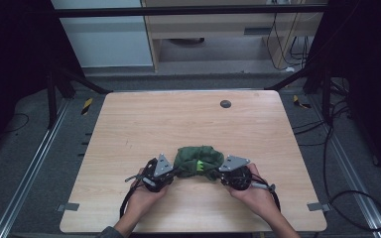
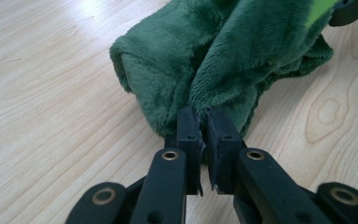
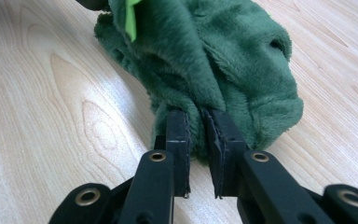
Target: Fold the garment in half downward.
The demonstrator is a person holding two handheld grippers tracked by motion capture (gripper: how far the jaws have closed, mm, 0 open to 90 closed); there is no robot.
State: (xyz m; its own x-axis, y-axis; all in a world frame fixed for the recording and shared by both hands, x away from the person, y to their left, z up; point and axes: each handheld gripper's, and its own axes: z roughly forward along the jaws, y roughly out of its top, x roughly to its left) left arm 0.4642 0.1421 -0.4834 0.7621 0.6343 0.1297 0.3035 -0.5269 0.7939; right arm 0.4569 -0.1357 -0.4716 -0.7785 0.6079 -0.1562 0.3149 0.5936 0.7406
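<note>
While one green cloth (image 1: 199, 161) lies bunched, left gripper (image 1: 172, 172) and right gripper (image 1: 221, 174) each clench it.

One wooden table (image 1: 129, 129) stood in the high view, and on it lay one green plush cloth (image 1: 198, 161) — a single bundle bearing one bright green tag (image 1: 199, 165). Two grippers were there — the left gripper (image 1: 174, 173) and the right gripper (image 1: 222, 172) — each held by one hand, two hands in all. One dark round spot (image 1: 225, 103) marked the tabletop.
</note>
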